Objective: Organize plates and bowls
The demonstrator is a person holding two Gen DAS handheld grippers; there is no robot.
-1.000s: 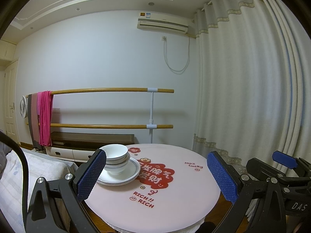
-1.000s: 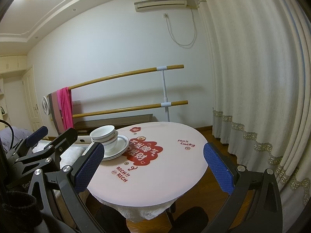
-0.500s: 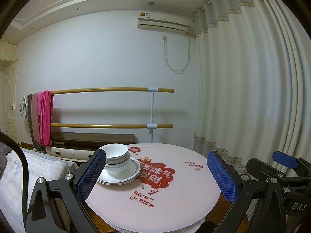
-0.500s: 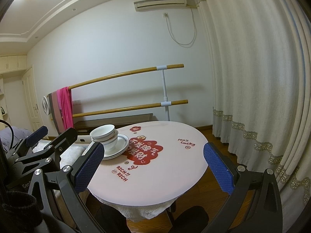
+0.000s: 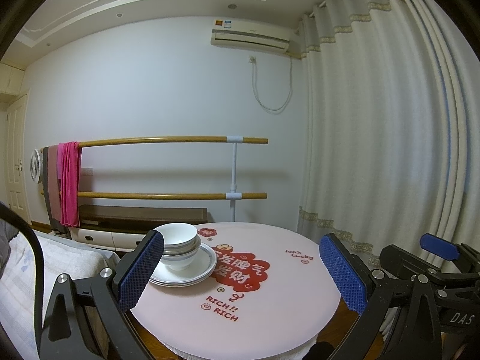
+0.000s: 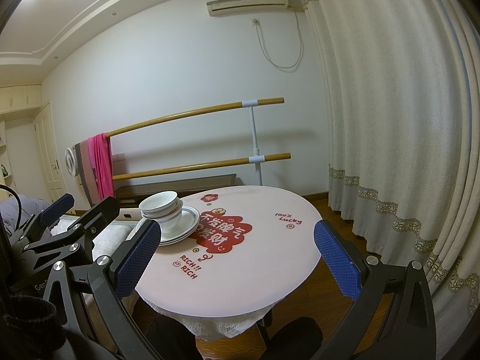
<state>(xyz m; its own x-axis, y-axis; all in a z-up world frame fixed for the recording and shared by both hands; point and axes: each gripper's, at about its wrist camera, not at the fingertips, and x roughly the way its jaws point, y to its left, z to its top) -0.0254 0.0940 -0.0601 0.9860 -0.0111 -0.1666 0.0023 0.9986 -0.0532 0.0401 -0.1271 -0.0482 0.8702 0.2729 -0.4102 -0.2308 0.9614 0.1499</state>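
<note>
A stack of white bowls sits on a stack of white plates at the left side of a round pink table. The same bowls and plates show in the right wrist view on the table. My left gripper is open and empty, held back from the table's near edge. My right gripper is open and empty, also short of the table. The right gripper shows at the right of the left wrist view.
A wooden two-bar rail with a pink cloth stands by the far wall. White curtains hang to the right. A bed with pale bedding lies left of the table. Wood floor lies below.
</note>
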